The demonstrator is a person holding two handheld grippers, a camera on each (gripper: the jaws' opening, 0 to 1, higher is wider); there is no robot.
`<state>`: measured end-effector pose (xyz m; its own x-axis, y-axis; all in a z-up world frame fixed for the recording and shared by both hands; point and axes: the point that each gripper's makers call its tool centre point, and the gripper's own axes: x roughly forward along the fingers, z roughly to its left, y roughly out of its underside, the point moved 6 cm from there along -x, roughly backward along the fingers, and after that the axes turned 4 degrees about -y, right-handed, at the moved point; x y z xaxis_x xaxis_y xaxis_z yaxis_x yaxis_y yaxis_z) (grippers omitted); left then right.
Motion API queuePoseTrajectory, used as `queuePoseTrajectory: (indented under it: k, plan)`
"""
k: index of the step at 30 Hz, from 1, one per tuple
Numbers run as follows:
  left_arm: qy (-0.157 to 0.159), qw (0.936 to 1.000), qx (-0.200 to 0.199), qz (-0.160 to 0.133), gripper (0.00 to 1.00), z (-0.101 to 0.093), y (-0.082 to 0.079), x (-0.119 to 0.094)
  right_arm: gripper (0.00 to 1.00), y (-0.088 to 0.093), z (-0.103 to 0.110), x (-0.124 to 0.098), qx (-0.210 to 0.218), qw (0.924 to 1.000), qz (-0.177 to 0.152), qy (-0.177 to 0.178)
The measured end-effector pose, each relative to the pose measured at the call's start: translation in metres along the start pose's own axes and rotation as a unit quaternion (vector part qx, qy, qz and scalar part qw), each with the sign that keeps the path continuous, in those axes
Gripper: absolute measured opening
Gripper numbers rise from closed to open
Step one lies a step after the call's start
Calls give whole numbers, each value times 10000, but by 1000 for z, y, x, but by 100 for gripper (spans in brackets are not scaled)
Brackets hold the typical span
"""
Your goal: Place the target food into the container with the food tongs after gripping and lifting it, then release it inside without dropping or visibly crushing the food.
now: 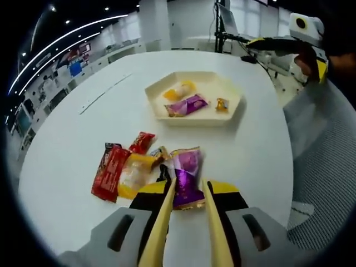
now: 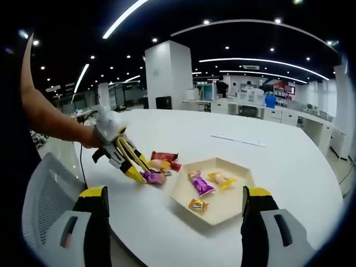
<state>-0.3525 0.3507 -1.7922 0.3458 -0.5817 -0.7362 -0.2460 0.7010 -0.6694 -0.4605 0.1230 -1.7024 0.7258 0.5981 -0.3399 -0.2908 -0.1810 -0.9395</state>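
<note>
Left gripper view looks down the left tongs (image 1: pixel 188 192), whose two yellow blades straddle a purple snack packet (image 1: pixel 186 177) lying on the white bench (image 1: pixel 67 183); the blades lie along its sides, though I cannot tell whether they press it. Just left of it sit a yellow packet (image 1: pixel 133 172), a red wrapper (image 1: pixel 111 169) and a smaller red packet (image 1: pixel 142 142), clustered and touching. Farther off, the cream hexagonal tray (image 1: pixel 222 119) holds another purple packet (image 1: pixel 188 104), a yellow-orange sweet (image 1: pixel 179 90) and a small gold candy (image 1: pixel 222 104). Right gripper view shows the right tongs (image 2: pixel 177 222) spread wide apart, grasping nothing, near the tray, beside a grey mesh chair (image 2: pixel 41 194).
</note>
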Motion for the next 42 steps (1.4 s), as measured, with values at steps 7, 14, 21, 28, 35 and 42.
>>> queuePoseTrajectory:
  k: [7,14,21,28,35,42]
  plan:
    - [-13,10000,25,-45,17,2,-2,3,97,0,0,0,16,10000,-11,8]
    - [-51,9999,-81,-58,16,2,-1,2,97,0,-1,0,20,10000,-22,29]
    - [22,10000,-95,5,17,2,-1,-3,97,-1,-1,-1,25,10000,-35,36]
    - [58,9999,-102,-7,17,4,-3,-10,97,-1,-1,-1,28,10000,-51,44]
    - [91,9999,43,-5,17,10,-11,-19,97,-1,-2,-1,33,10000,-54,52]
    - [164,9999,37,8,17,15,-13,-22,97,-1,-2,-1,30,9999,-82,65]
